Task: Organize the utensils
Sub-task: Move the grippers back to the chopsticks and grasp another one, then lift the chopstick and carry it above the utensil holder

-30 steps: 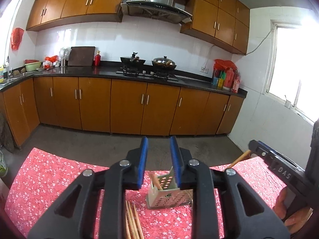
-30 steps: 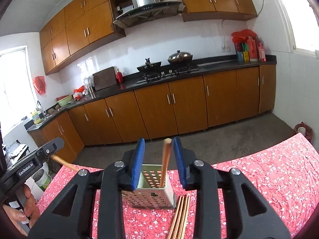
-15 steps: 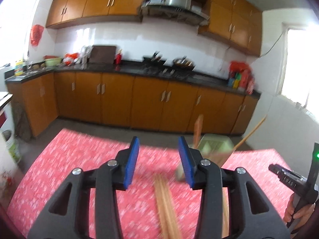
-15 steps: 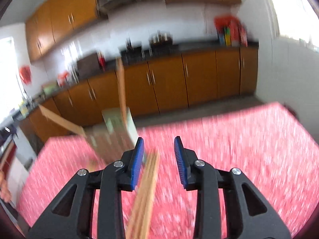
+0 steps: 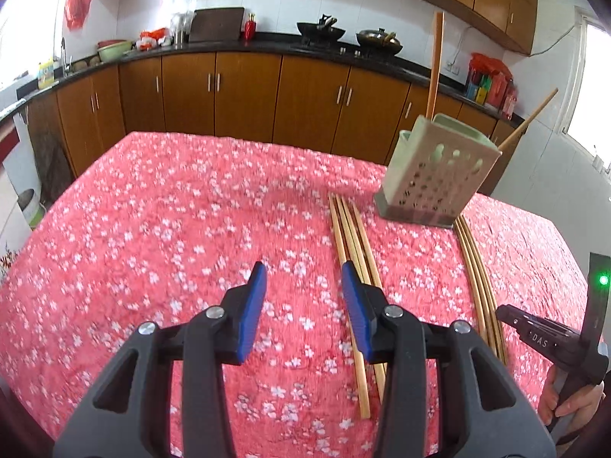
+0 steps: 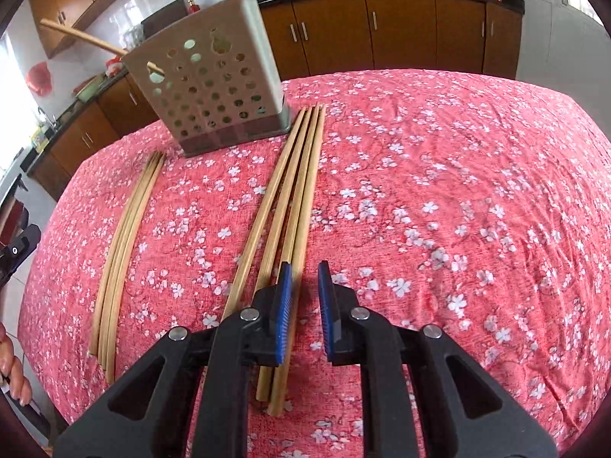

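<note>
Left tongs (image 5: 303, 294) tilted downward, blue pads (image 5: 255, 307) parted wide, nothing between them. Right tongs (image 6: 304, 297) also pitched down, pads (image 6: 283, 305) closer together but with a clear gap, empty. Right tongs body and the hand (image 5: 569, 400) gripping its handle show at the lower right edge of the left wrist view.
</note>
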### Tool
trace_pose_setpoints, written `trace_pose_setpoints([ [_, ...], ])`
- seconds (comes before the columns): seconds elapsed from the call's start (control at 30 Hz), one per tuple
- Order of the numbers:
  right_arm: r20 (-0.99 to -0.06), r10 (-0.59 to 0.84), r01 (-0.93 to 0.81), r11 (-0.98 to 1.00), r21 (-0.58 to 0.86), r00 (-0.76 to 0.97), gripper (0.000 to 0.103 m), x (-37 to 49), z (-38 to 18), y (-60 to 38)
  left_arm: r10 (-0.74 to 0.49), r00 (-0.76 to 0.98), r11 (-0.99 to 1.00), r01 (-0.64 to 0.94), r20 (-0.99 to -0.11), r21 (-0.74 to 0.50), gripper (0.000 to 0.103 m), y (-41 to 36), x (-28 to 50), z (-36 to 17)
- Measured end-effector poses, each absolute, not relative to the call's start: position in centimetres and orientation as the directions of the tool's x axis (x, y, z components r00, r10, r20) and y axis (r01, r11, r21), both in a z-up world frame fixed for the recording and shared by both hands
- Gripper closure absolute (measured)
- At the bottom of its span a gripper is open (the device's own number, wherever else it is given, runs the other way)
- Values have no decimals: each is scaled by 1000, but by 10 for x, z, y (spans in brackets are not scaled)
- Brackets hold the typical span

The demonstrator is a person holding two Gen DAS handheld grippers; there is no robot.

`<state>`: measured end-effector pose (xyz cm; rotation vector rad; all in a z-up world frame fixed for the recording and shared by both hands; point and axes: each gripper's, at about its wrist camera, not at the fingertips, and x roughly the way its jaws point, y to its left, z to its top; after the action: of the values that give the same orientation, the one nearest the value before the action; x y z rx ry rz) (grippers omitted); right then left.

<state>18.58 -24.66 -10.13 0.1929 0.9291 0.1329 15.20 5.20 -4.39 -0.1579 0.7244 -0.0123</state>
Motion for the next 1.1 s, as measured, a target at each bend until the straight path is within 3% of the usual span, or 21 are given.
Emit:
trace_pose_setpoints([
  [0.33,-779,93,54,985,161,620,95,188,-108,-264,-128,713,985,10,-690,-173,63,38,157,-59],
  [0.57,-773,78,82,983,165,630,95,184,-106,-279,-150,655,988,72,-741,-136,80,17,167,-80],
  [0.77,-771,72,77,985,155,633,95,184,-106,-280,-142,612,990,98,-778,-103,84,5,171,-96],
  [0.9,-771,61,73,988,138,634,95,184,-107,-276,-112,605,993,86,-789,-76,94,3,173,-103],
  [1.1,-770,49,57,992,110,636,95,187,-108,-273,-61,613,998,47,-787,-40,95,19,186,-103],
])
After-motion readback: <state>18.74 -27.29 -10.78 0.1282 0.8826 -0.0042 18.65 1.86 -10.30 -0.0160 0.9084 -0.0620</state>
